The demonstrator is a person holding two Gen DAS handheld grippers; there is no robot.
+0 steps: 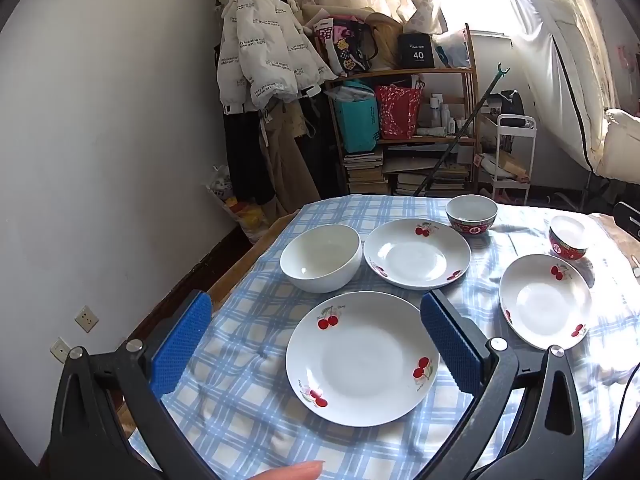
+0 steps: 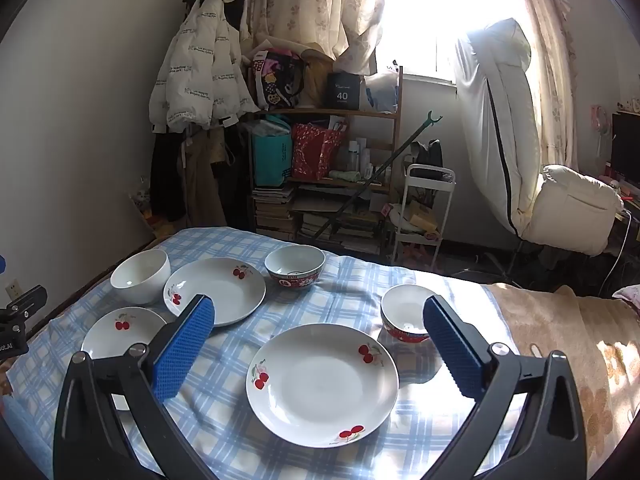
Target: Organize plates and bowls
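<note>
Now, from left to right, your left tool (image 1: 316, 344) hangs wide and empty over the near cherry plate (image 1: 362, 359) beside the white bowl (image 1: 320, 258), while your right tool (image 2: 319, 350), equally wide, frames another cherry plate (image 2: 322, 385) on the counter (image 2: 224, 432).

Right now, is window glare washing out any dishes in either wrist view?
Left wrist view: sun bleaches the far-right red bowl and the cloth around it; the near plate stays clear. Right wrist view: the window is blown out, but every dish reads fine.

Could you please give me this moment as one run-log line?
left claw: open, empty | right claw: open, empty | plates, bowls: unstacked
</note>
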